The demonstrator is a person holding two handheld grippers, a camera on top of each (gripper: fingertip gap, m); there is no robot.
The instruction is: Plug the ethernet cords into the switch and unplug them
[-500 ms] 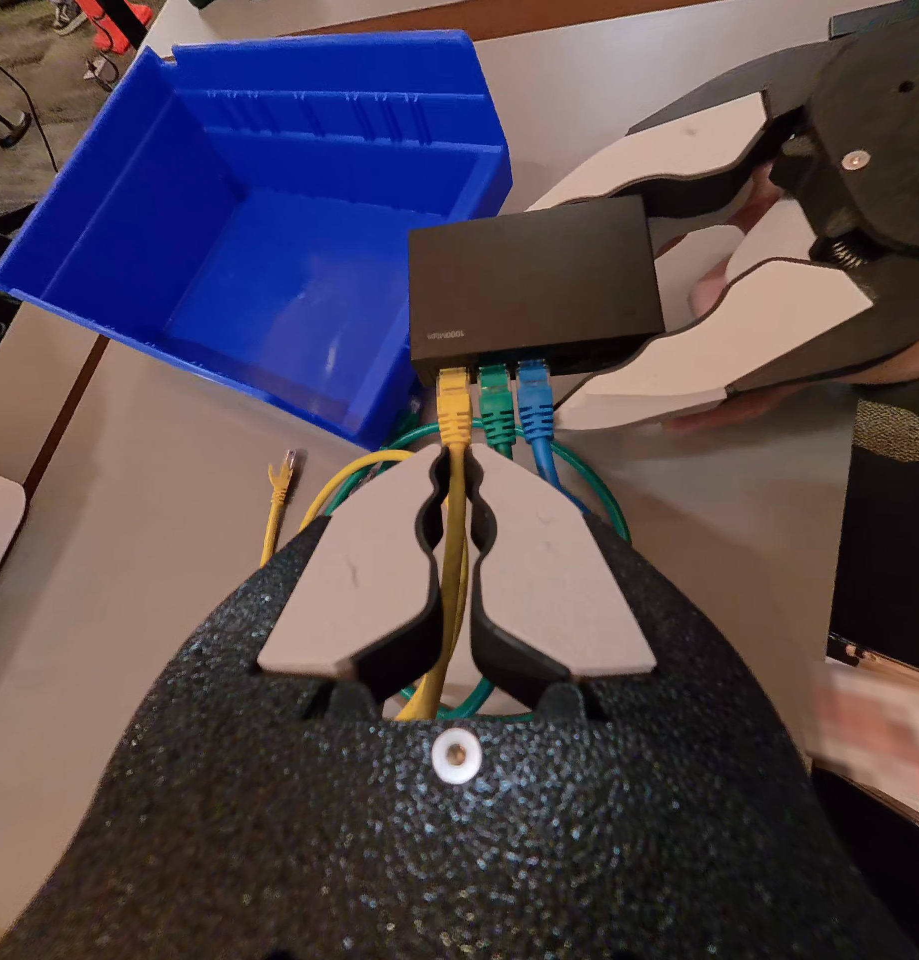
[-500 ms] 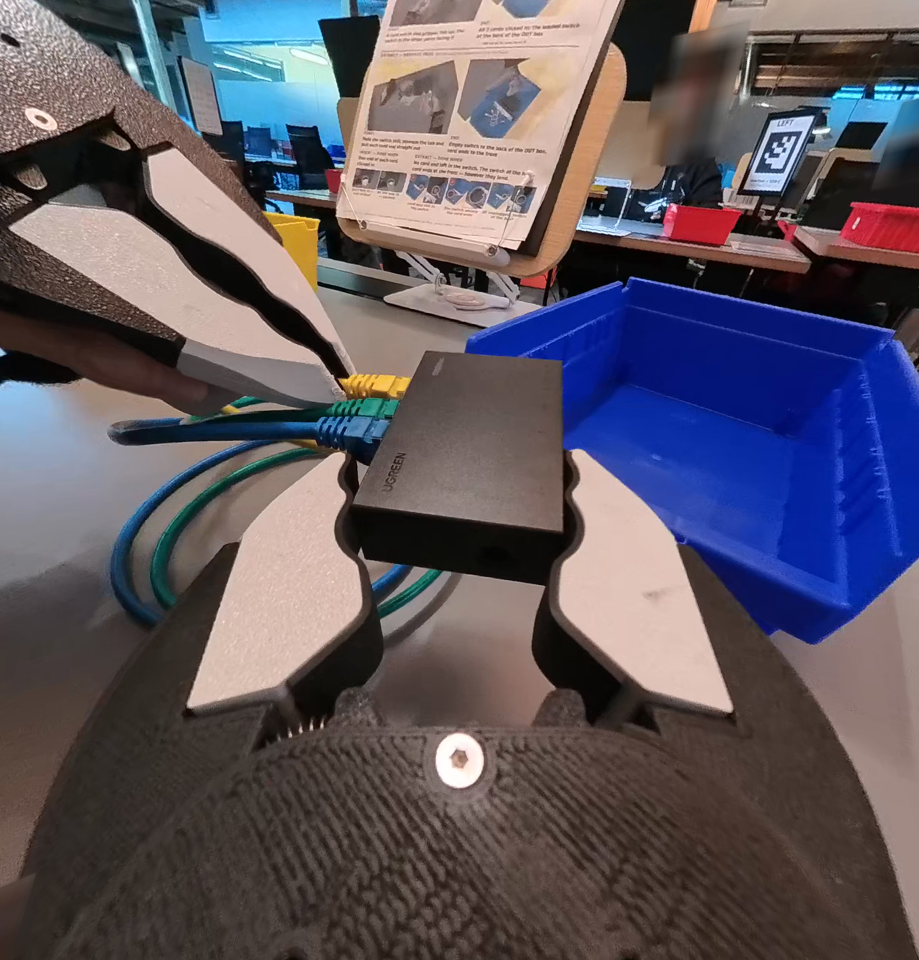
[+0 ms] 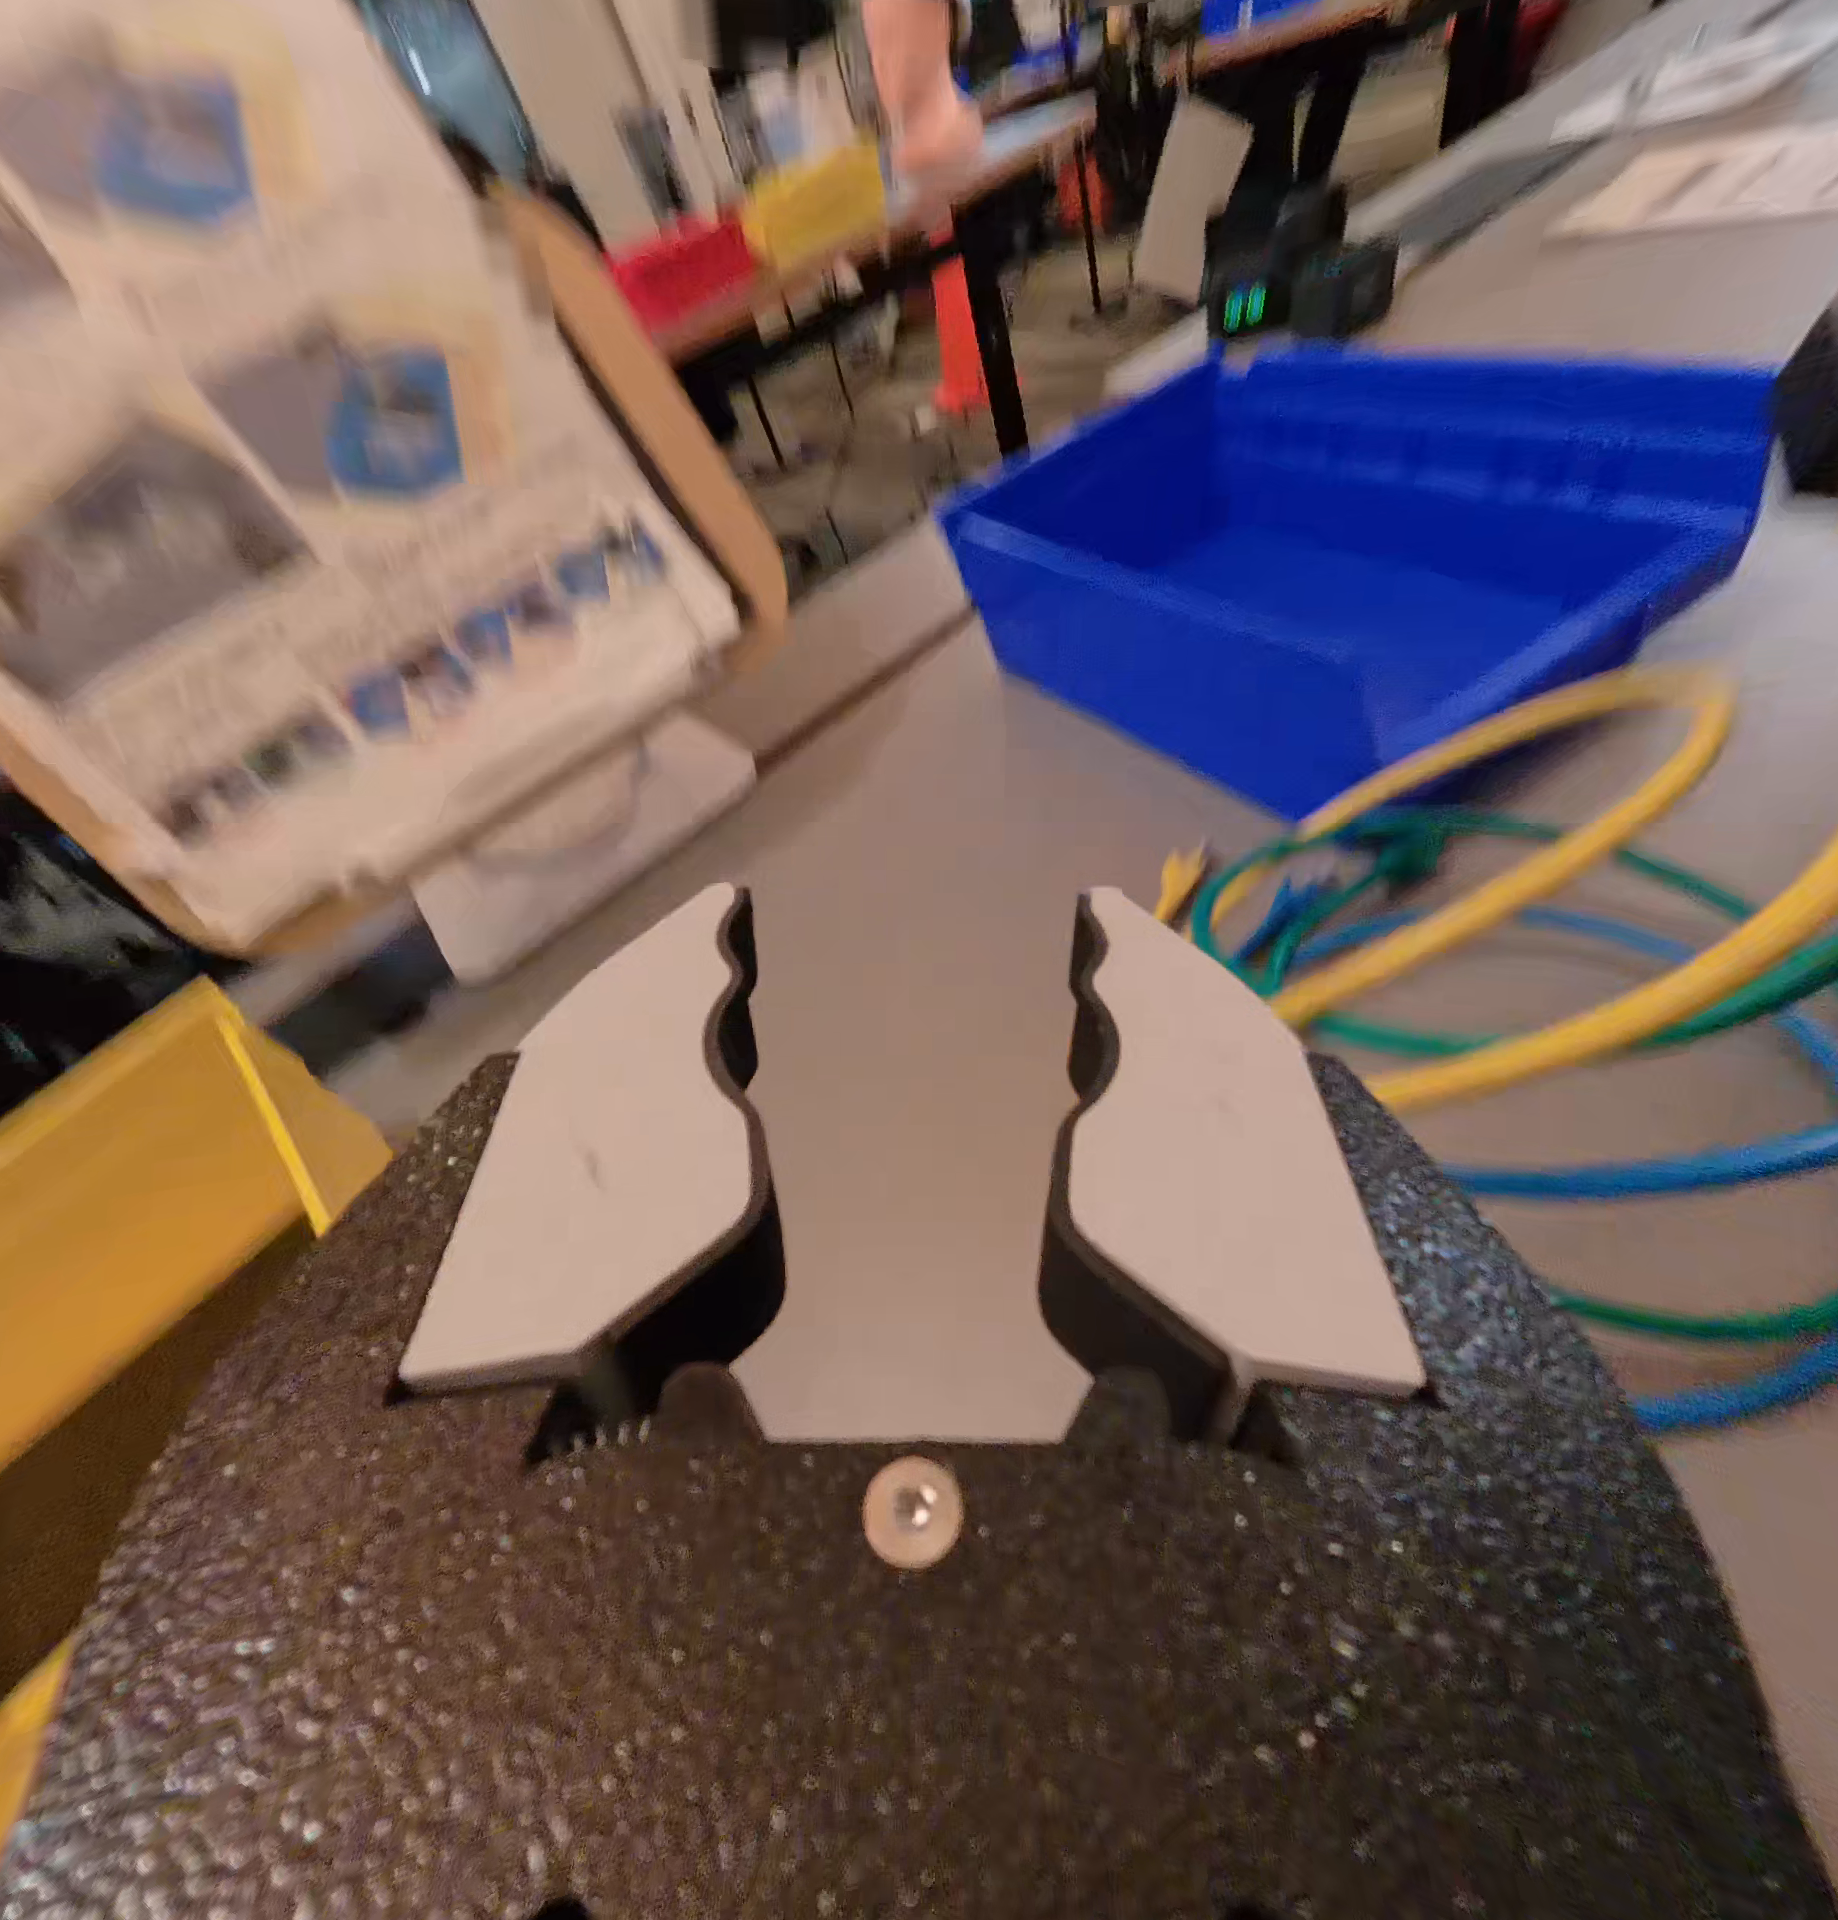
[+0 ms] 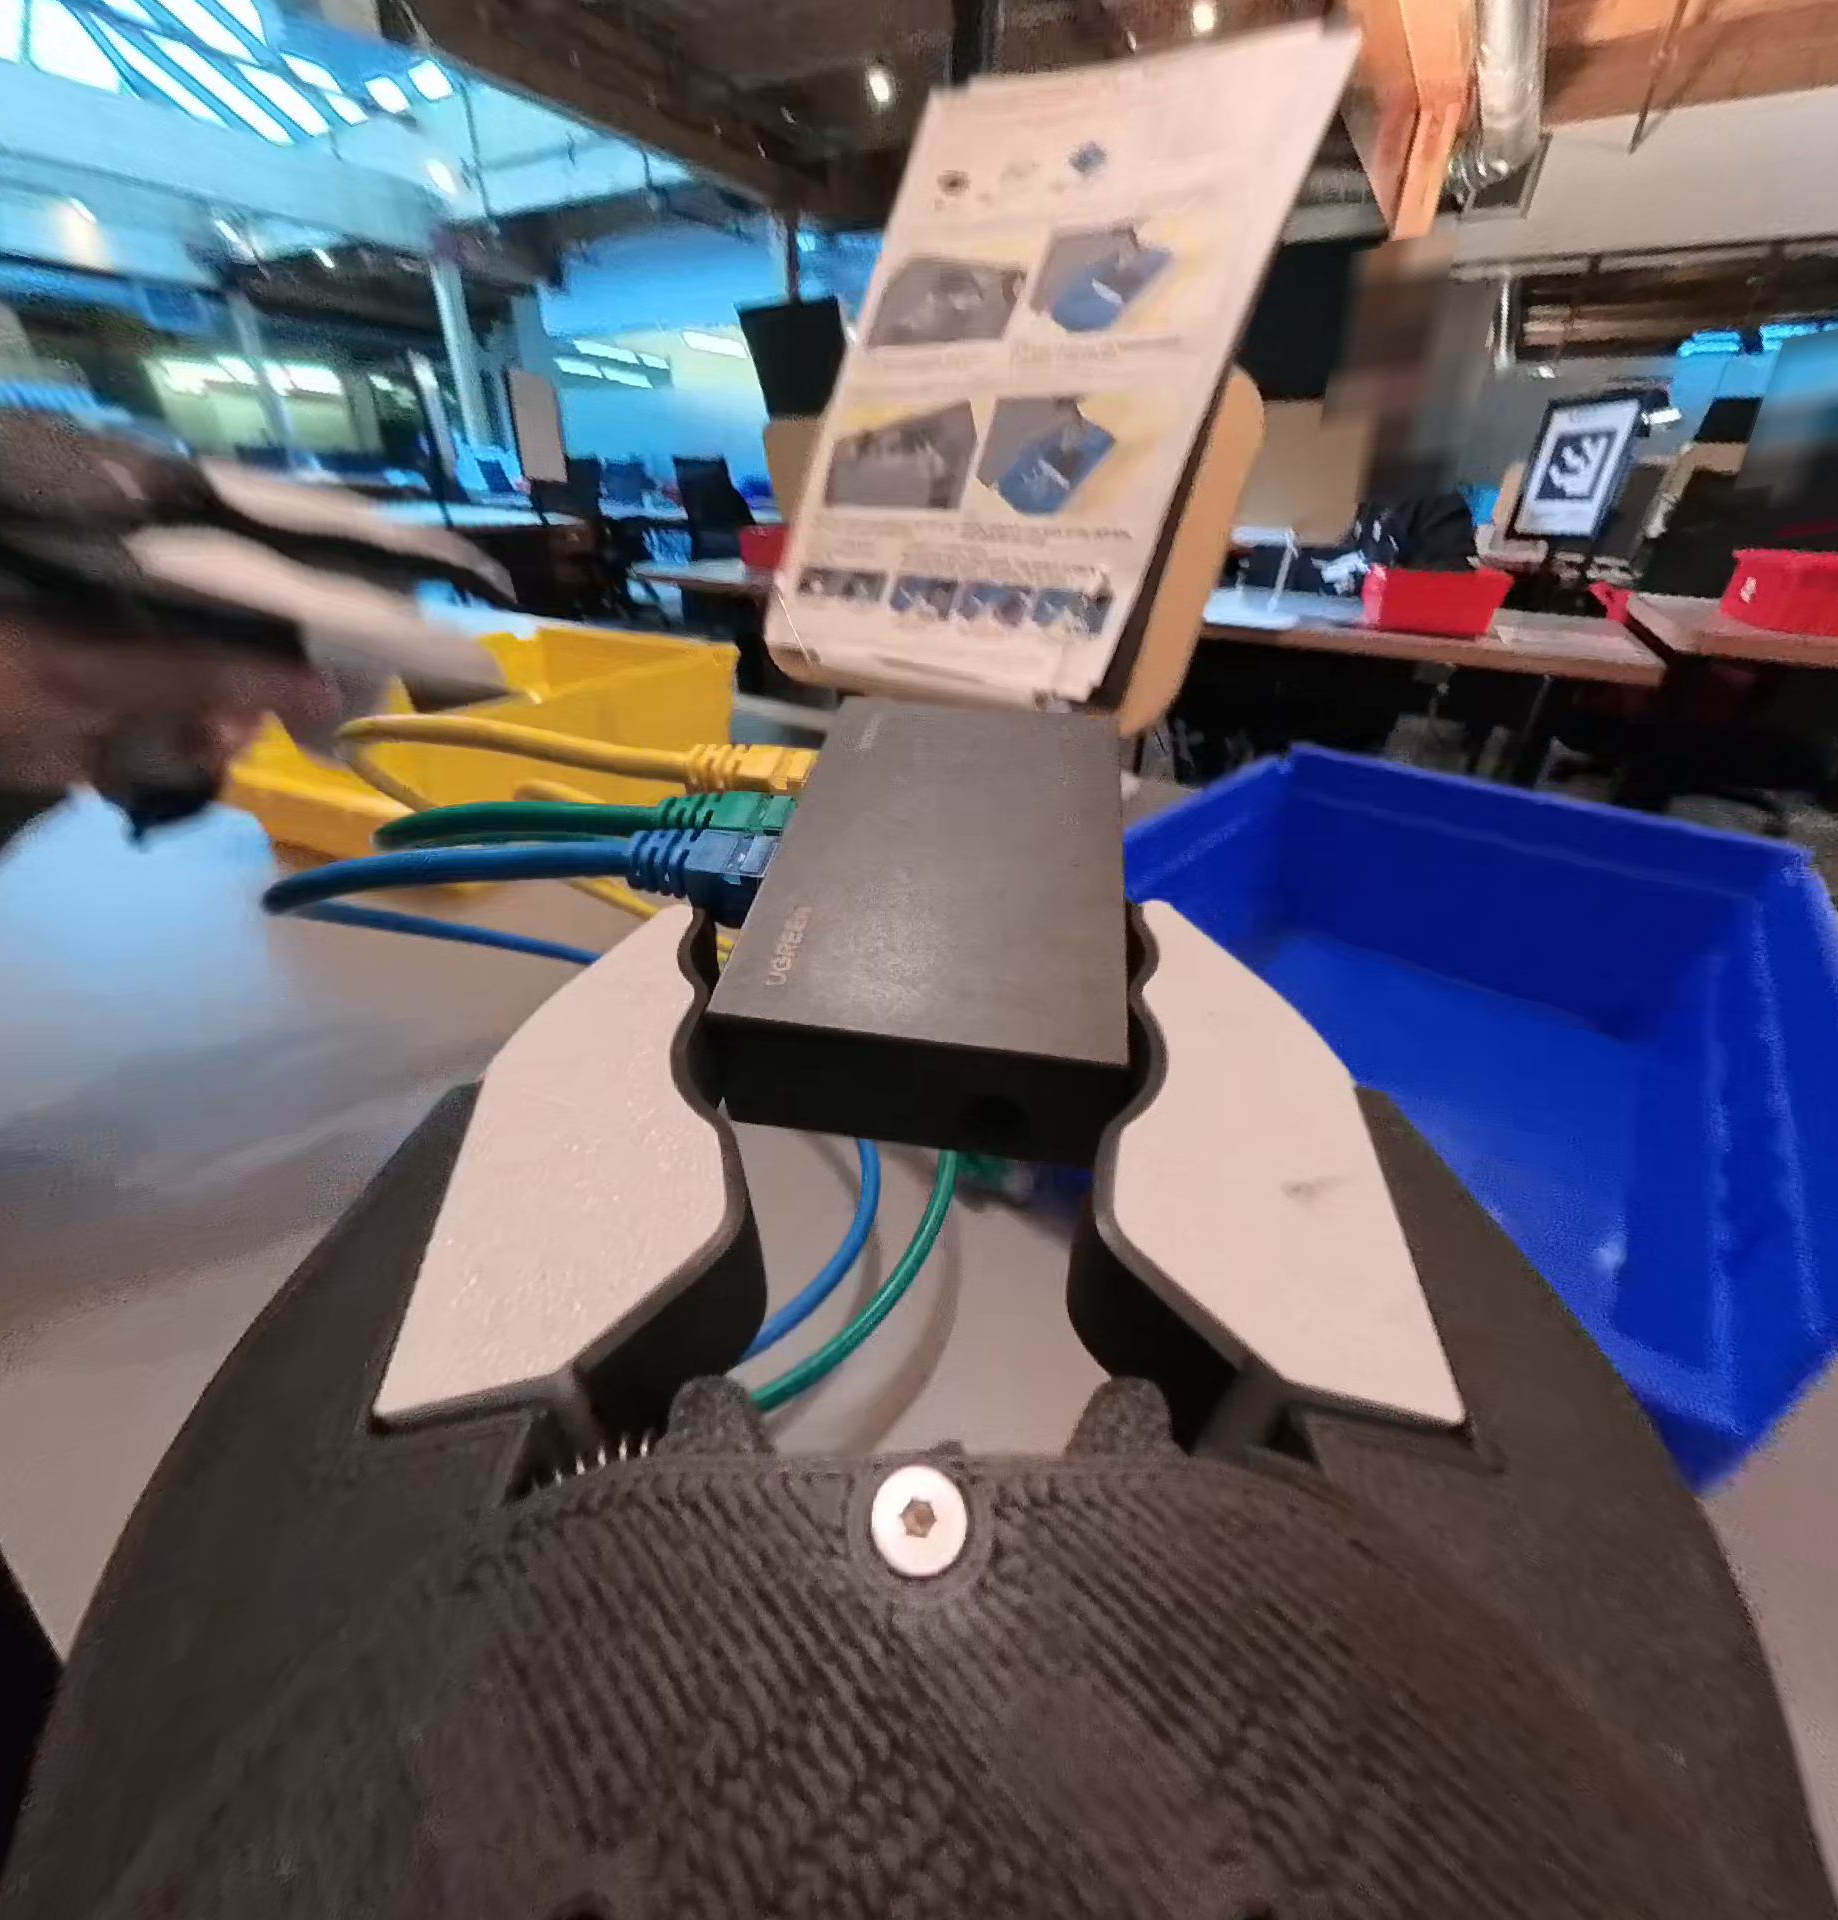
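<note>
Now left hand-held gripper [image 3: 910, 925] spread wide, empty; right hand-held gripper [image 4: 920, 935] clamped on blk switch [image 4: 936, 914], 3 cords [image 4: 541, 831] plugged.

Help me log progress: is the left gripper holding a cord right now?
No, the left gripper is open, with only bare table between its fingers.

surface: grey table [image 3: 894, 810] | on it: blue bin [image 3: 1341, 582], yellow bin [image 4: 603, 675], document stand [image 3: 582, 821], looped cords [image 3: 1580, 997]
</note>
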